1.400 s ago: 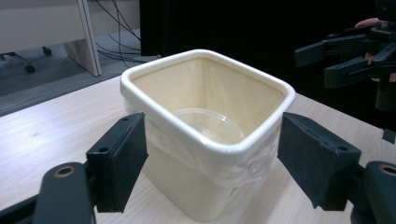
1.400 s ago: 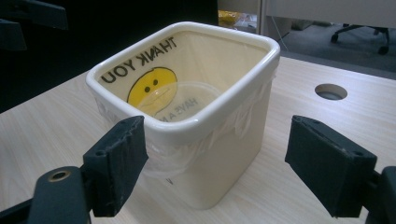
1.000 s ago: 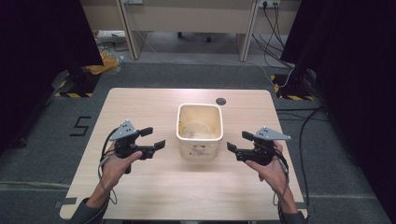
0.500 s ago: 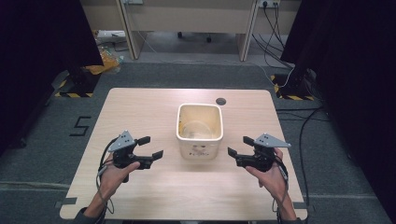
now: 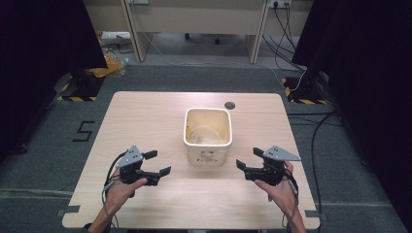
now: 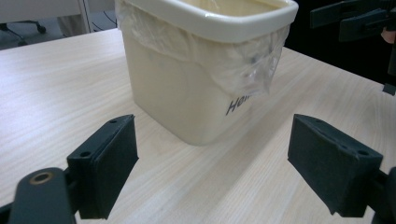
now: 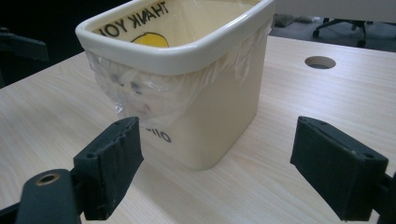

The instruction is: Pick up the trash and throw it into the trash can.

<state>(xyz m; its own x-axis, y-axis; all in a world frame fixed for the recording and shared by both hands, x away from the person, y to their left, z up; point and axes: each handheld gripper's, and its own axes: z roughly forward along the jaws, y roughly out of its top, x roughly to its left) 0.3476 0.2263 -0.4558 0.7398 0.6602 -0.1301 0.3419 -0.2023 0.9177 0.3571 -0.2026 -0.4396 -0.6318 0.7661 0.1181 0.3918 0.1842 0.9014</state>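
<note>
The bench (image 5: pixel 145 116) carries a cream bin (image 5: pixel 207 138) near its centre, upright, mouth up, long axis vertical, lined with a thin plastic bag (image 6: pixel 243 65). It looks light, stiff and smooth; the rim is the surest hold. Left gripper (image 5: pixel 154 163) at eight o'clock, jaws just opening, fingers released; right gripper (image 5: pixel 249 159) at four, released.

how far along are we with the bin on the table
Done: the cream bin already wears a clear plastic liner folded over its rim and stands upright mid-table. In hand: nothing; the left gripper, whose jaws have just been opening, and the right gripper flank the bin, both open and apart from it. Left: seemingly any handling of the bin or liner, since neither is touched yet.
</note>
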